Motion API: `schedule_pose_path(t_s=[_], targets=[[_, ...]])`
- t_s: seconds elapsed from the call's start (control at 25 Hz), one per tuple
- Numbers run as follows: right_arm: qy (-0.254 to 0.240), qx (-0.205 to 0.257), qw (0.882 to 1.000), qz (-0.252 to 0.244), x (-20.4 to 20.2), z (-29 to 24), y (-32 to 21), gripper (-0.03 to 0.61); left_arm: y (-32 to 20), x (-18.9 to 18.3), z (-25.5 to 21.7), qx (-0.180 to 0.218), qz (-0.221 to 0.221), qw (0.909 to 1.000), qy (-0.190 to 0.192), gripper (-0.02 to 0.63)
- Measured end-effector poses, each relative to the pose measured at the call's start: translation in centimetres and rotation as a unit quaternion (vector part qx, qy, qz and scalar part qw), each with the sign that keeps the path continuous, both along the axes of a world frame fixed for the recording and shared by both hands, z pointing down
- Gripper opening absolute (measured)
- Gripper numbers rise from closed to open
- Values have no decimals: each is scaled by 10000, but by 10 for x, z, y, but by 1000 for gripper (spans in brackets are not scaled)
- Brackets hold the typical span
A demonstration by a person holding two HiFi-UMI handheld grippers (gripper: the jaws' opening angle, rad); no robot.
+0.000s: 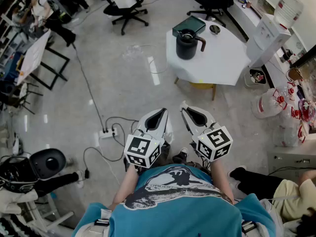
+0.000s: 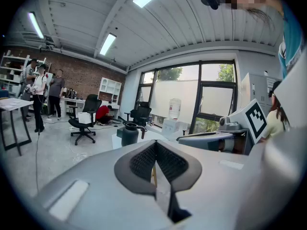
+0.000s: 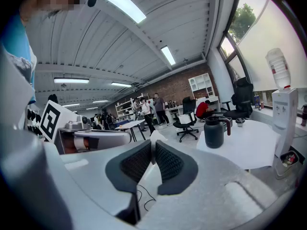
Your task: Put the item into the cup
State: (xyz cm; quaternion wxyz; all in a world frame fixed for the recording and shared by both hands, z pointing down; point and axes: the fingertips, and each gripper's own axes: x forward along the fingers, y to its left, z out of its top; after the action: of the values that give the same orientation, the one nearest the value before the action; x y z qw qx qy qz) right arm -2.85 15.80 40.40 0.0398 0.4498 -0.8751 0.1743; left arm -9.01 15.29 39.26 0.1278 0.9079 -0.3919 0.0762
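Note:
A dark jug-like cup [image 1: 187, 44] with a brown handle stands on a white table [image 1: 222, 58] across the room; beside it lie a green box [image 1: 189, 25] and a small dark round item [image 1: 215, 29]. I hold both grippers close to my chest, far from the table. The left gripper [image 1: 161, 112] and right gripper [image 1: 185, 106] point forward over the floor, jaws closed on nothing. In the left gripper view the closed tips [image 2: 154, 143] sit just right of the cup [image 2: 129, 134]. Left of the cup [image 3: 214, 131] in the right gripper view are that gripper's tips [image 3: 153, 143].
A power strip with cables [image 1: 107, 132] lies on the floor ahead of my feet. A water dispenser [image 1: 269, 33] stands right of the table, with large water bottles [image 1: 269, 105] nearby. An office chair [image 1: 126, 4] is further back. Someone sits at lower right [image 1: 291, 189].

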Motion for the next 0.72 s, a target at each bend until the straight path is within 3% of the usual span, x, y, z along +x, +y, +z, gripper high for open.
schedule_pose_path(t_s=[0.72], targets=[[-11,-49,9999,159,-14,2,-39,29,-41,-4,1,-31,302,9995,22,18]])
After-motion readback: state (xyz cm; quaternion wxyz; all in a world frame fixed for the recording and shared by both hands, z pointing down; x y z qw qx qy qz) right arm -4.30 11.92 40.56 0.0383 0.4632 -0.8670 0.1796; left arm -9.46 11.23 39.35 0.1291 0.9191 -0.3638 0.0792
